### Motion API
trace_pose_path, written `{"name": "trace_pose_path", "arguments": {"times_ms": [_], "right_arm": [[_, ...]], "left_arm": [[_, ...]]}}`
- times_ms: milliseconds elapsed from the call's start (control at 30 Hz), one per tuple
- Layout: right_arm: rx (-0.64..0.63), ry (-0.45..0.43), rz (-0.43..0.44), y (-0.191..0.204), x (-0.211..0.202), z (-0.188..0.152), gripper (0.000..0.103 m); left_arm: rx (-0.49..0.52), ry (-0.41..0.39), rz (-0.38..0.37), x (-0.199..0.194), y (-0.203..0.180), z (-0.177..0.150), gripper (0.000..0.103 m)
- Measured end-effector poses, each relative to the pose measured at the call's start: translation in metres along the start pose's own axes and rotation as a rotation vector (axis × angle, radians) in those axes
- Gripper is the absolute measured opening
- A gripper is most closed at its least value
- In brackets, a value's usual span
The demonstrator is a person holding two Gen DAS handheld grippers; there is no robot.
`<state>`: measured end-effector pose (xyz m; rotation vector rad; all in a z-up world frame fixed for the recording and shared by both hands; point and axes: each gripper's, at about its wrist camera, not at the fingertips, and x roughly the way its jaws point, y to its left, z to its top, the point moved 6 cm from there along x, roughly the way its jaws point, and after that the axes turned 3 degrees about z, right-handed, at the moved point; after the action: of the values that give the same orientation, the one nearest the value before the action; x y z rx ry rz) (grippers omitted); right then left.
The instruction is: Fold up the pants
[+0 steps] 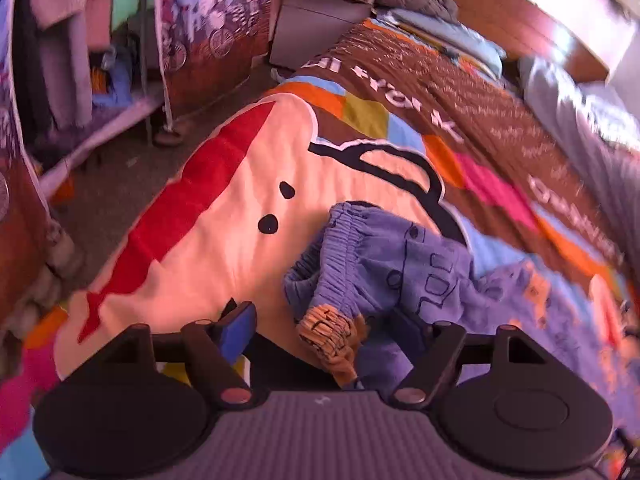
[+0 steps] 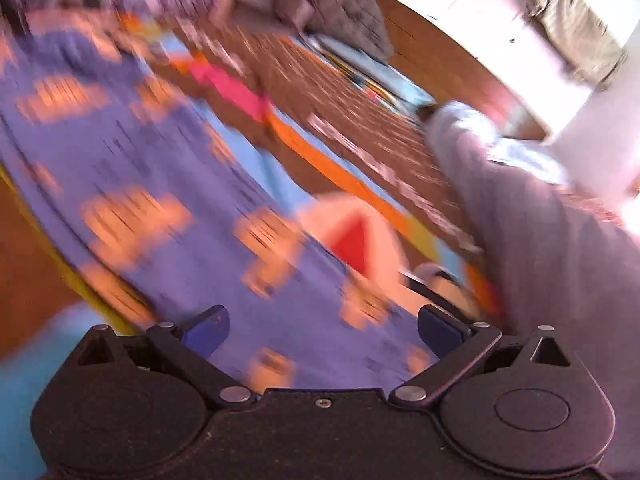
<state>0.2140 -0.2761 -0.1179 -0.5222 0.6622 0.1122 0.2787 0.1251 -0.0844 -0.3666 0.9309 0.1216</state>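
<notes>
Hovering low over the bed, the left gripper point(image 1: 320, 332) has its jaws spread wide, the blue pad of one finger point(image 1: 236, 330) showing on its left while the other finger is largely hidden by cloth. Between and just ahead of those fingers lies an orange ribbed cuff point(image 1: 330, 330) of the pants point(image 1: 404, 268), which are blue-purple with orange patches, bunched up, their gathered waistband lying farther forward. Beneath them spreads a bright patchwork bedspread point(image 1: 224, 216), and beyond it a grey nightstand point(image 1: 312, 20) stands at the far end.

The right gripper point(image 2: 322, 330) is likewise parted, with both blue pads visible and nothing pinched. The pants' fabric point(image 2: 168, 184) fills the space directly ahead and to its left, heavily blurred. To its right lies a pale grey garment point(image 2: 532, 216), with a wooden headboard point(image 2: 452, 56) farther off.
</notes>
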Motion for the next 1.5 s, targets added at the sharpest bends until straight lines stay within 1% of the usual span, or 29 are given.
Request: {"name": "trace_pose_path", "arguments": {"times_ms": [67, 133, 167, 200, 233, 300, 367, 400, 467, 567, 600, 633, 667, 733, 800, 867, 933, 967, 1000, 1033, 1067, 1133, 1167, 1200, 1267, 1300, 1367, 1433, 1500], "right_arm": [[0.047, -0.049, 0.097, 0.013, -0.014, 0.016, 0.101], [0.036, -0.084, 0.193, 0.034, -0.022, 0.029, 0.101], [0.017, -0.098, 0.23, 0.046, -0.025, 0.036, 0.1], [-0.002, -0.111, 0.256, 0.057, -0.029, 0.043, 0.1], [-0.029, -0.122, 0.282, 0.071, -0.033, 0.051, 0.098], [-0.071, -0.124, 0.338, 0.099, -0.031, 0.062, 0.095], [-0.113, -0.112, 0.372, 0.126, -0.029, 0.069, 0.095], [-0.145, -0.097, 0.362, 0.138, -0.026, 0.07, 0.094], [-0.182, -0.083, 0.332, 0.148, -0.024, 0.07, 0.094], [-0.141, -0.082, 0.332, 0.143, -0.023, 0.064, 0.096], [-0.129, -0.078, 0.334, 0.143, -0.024, 0.062, 0.097], [-0.121, -0.074, 0.336, 0.142, -0.023, 0.062, 0.098], [-0.116, -0.067, 0.337, 0.142, -0.022, 0.061, 0.099], [-0.11, -0.058, 0.332, 0.143, -0.018, 0.06, 0.102], [-0.107, -0.053, 0.327, 0.143, -0.013, 0.06, 0.102], [-0.109, -0.053, 0.327, 0.142, -0.008, 0.06, 0.102], [-0.116, -0.055, 0.322, 0.142, -0.009, 0.06, 0.102], [-0.12, -0.055, 0.317, 0.143, -0.009, 0.06, 0.102], [-0.123, -0.057, 0.313, 0.143, -0.009, 0.06, 0.102], [-0.125, -0.058, 0.311, 0.143, -0.009, 0.06, 0.102], [-0.127, -0.059, 0.309, 0.143, -0.009, 0.06, 0.102], [-0.132, -0.062, 0.303, 0.144, -0.01, 0.06, 0.102], [-0.136, -0.065, 0.299, 0.145, -0.011, 0.06, 0.102], [-0.141, -0.069, 0.294, 0.145, -0.011, 0.06, 0.102], [-0.149, -0.075, 0.287, 0.146, -0.012, 0.06, 0.102], [-0.153, -0.078, 0.284, 0.146, -0.012, 0.059, 0.102], [-0.161, -0.085, 0.276, 0.147, -0.013, 0.059, 0.102], [-0.172, -0.091, 0.263, 0.148, -0.014, 0.059, 0.102], [-0.192, -0.105, 0.244, 0.149, -0.016, 0.059, 0.102]], "left_arm": [[-0.063, 0.016, -0.044, -0.002, 0.006, -0.003, 0.081], [-0.133, 0.035, -0.084, -0.01, 0.018, -0.011, 0.082], [-0.171, 0.041, -0.102, -0.015, 0.02, -0.015, 0.085], [-0.201, 0.04, -0.128, -0.017, 0.021, -0.019, 0.089], [-0.219, 0.031, -0.159, -0.021, 0.021, -0.024, 0.091], [-0.237, 0.008, -0.204, -0.025, 0.02, -0.037, 0.091], [-0.273, -0.005, -0.242, -0.018, 0.018, -0.043, 0.091], [-0.302, -0.01, -0.252, -0.012, 0.017, -0.046, 0.091], [-0.333, -0.056, -0.263, -0.005, 0.013, -0.049, 0.091], [-0.319, -0.19, -0.266, -0.003, 0.007, -0.05, 0.093], [-0.305, -0.24, -0.251, -0.003, 0.005, -0.052, 0.094], [-0.289, -0.271, -0.231, -0.003, 0.002, -0.053, 0.093], [-0.285, -0.274, -0.218, -0.002, 0.001, -0.051, 0.093], [-0.273, -0.28, -0.214, -0.003, 0.0, -0.046, 0.091], [-0.252, -0.293, -0.178, 0.0, 0.003, -0.039, 0.086], [-0.236, -0.296, -0.154, 0.004, 0.006, -0.035, 0.085], [-0.212, -0.298, -0.148, 0.01, 0.004, -0.032, 0.088], [-0.195, -0.297, -0.154, 0.012, 0.002, -0.031, 0.092], [-0.178, -0.295, -0.158, 0.014, -0.001, -0.031, 0.095], [-0.168, -0.295, -0.156, 0.014, -0.002, -0.031, 0.095], [-0.159, -0.293, -0.152, 0.014, -0.003, -0.031, 0.092], [-0.166, -0.298, -0.114, 0.014, -0.001, -0.03, 0.069], [-0.186, -0.294, -0.1, 0.015, 0.003, -0.03, 0.051], [-0.215, -0.283, -0.116, 0.016, 0.007, -0.029, 0.035], [-0.26, -0.265, -0.165, 0.018, 0.013, -0.029, 0.021], [-0.264, -0.276, -0.167, 0.016, 0.014, -0.029, 0.019], [-0.227, -0.361, -0.116, 0.001, 0.008, -0.031, 0.017], [-0.113, -0.476, -0.049, -0.022, -0.009, -0.034, 0.016], [0.011, -0.587, -0.012, -0.044, -0.032, -0.041, 0.016]]}}
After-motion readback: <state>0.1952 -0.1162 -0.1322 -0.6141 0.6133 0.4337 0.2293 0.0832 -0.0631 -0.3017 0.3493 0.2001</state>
